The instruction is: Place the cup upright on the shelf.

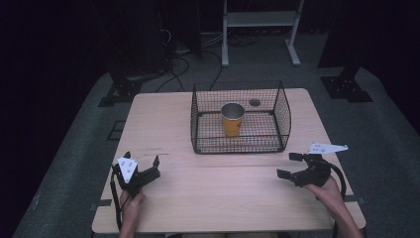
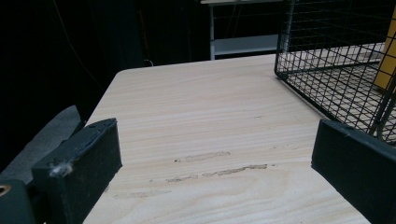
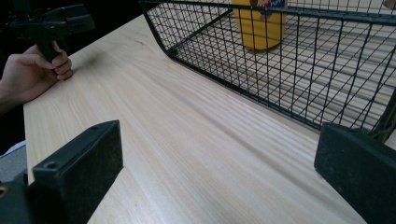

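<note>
Your left claw and right claw sit nearest on the desk, each released, jaws spread wide with nothing between them. Ahead of both claws, and between their lines of reach, the yellow cup stands upright inside the wire basket, near its middle. From your right claw the basket's near wall is just ahead and to the right; from your left claw its corner lies ahead to the right. Your hands grip both handles, resting on bare wood, well apart.
</note>
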A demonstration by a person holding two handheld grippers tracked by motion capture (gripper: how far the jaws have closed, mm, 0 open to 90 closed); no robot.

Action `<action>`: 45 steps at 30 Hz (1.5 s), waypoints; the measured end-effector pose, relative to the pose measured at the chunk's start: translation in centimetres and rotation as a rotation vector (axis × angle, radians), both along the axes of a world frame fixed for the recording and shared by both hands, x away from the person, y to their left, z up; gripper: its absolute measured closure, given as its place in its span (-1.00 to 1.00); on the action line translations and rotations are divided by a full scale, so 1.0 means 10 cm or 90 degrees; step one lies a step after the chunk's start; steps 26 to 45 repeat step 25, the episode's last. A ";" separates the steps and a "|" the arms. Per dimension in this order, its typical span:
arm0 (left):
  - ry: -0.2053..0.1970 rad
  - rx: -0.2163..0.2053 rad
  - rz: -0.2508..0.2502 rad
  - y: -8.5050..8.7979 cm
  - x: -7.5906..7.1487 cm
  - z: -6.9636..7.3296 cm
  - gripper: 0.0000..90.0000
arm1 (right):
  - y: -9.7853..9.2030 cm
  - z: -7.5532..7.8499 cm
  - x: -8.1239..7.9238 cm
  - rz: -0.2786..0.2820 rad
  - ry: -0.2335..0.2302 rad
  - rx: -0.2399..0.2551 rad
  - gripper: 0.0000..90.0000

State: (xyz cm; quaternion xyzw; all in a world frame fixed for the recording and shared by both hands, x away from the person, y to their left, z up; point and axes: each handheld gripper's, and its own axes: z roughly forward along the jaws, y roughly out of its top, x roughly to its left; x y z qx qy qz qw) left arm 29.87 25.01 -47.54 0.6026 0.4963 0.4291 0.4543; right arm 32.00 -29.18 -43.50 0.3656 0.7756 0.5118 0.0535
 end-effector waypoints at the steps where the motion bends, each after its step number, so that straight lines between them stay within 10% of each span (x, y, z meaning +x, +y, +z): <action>1: 0.000 0.001 0.000 0.00 0.00 0.00 -0.98 | 0.00 -0.01 -0.01 -0.002 -0.001 -0.005 -0.99; 24: 0.000 0.002 0.001 0.00 0.00 0.00 -0.98 | -0.04 -0.29 -0.42 -0.048 -0.018 0.034 -0.99; 45: 0.000 0.001 0.001 0.00 0.00 0.00 -0.98 | -0.05 -0.31 -0.42 -0.049 -0.018 0.044 -0.99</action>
